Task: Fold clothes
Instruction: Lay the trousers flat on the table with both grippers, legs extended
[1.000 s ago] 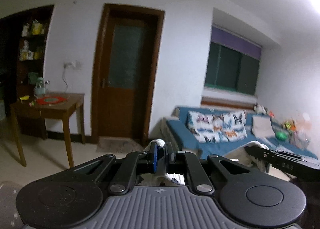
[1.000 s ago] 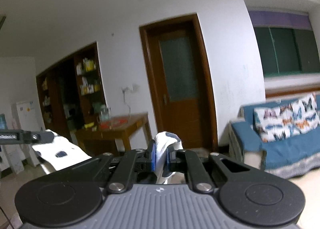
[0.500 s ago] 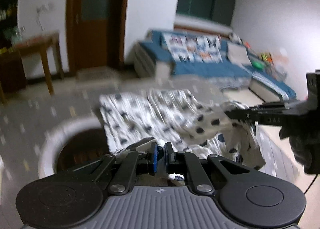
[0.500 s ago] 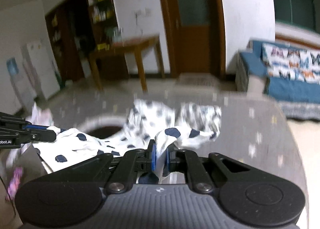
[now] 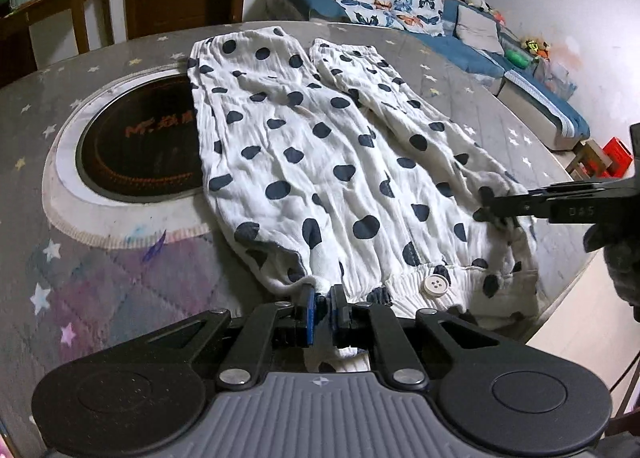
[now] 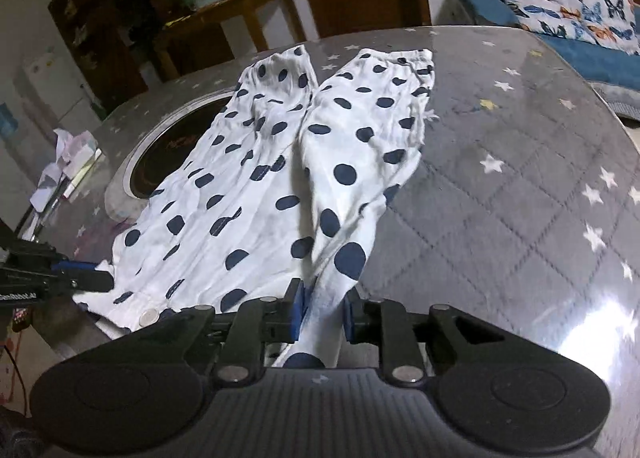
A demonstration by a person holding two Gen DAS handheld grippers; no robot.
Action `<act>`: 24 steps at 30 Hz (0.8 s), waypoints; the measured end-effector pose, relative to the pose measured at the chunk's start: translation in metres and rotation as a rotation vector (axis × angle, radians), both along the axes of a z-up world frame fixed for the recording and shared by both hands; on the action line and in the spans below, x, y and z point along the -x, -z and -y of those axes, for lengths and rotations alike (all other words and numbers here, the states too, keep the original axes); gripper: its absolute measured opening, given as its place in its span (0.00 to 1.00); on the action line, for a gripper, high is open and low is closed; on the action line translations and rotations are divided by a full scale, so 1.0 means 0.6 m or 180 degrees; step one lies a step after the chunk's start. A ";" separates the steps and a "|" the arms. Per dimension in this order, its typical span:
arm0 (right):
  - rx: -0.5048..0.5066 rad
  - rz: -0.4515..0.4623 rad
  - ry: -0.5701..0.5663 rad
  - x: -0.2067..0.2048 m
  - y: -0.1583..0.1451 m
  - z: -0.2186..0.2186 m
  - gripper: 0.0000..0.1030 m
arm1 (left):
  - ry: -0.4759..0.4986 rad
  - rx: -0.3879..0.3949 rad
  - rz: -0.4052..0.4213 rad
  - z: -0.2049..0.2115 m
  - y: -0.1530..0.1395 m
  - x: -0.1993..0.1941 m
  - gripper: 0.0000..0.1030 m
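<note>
White trousers with dark blue dots lie spread flat on the round grey table, legs pointing away, waistband with a white button at the near edge. They also show in the right wrist view. My left gripper is shut on the waistband's left corner. My right gripper has its jaws a little apart with the waistband's right corner between them; it also shows in the left wrist view.
The table has a grey star-patterned cover and a round dark inset partly under the left trouser leg. Papers lie at the table's left edge. A blue sofa and a wooden side table stand beyond.
Both grippers swung down from pointing at the room to the table. The trousers went from hanging, to billowing, to lying flat and spread out.
</note>
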State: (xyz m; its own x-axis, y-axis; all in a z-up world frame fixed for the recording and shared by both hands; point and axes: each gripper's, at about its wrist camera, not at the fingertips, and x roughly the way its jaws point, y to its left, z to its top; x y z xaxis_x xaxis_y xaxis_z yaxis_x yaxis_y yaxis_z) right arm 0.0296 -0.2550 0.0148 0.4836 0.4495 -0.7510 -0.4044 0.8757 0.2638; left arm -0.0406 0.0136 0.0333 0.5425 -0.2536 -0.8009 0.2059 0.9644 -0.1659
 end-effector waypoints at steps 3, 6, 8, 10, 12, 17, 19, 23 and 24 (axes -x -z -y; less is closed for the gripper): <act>0.0061 0.0033 0.0066 0.005 -0.008 0.001 0.29 | 0.0000 0.0008 0.0000 -0.002 0.009 -0.002 0.09; 0.0103 0.0063 0.0152 0.001 -0.007 0.010 0.30 | -0.0012 0.0043 -0.0005 -0.009 0.011 0.001 0.11; 0.0117 0.0124 0.0170 0.002 -0.012 0.014 0.30 | -0.0012 0.0049 -0.0021 -0.013 0.010 0.007 0.13; 0.0126 0.0201 0.0152 0.000 -0.017 0.009 0.31 | -0.0003 0.0051 -0.0036 -0.016 0.009 0.011 0.15; 0.0135 0.0278 0.0131 -0.002 -0.023 0.004 0.31 | 0.0009 0.0050 -0.0022 -0.019 0.004 0.013 0.16; 0.0131 0.0349 -0.0056 -0.004 -0.027 -0.021 0.31 | 0.0038 0.0051 0.0116 -0.028 -0.024 0.018 0.22; 0.0137 0.0363 -0.0128 -0.006 -0.025 -0.032 0.31 | 0.0038 0.0043 0.0186 -0.031 -0.037 0.019 0.27; 0.0149 0.0352 -0.0253 -0.009 -0.015 -0.051 0.32 | 0.0019 0.0064 0.0290 -0.035 -0.054 0.013 0.32; 0.0152 0.0344 -0.0273 -0.009 -0.012 -0.054 0.32 | 0.0017 0.0071 0.0299 -0.034 -0.055 0.010 0.32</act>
State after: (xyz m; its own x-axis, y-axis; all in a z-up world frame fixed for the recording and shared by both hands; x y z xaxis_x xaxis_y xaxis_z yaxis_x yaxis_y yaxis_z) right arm 0.0352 -0.2225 0.0222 0.5242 0.4577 -0.7181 -0.5022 0.8472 0.1734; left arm -0.0466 0.0337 0.0666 0.6136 -0.2738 -0.7406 0.2266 0.9596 -0.1670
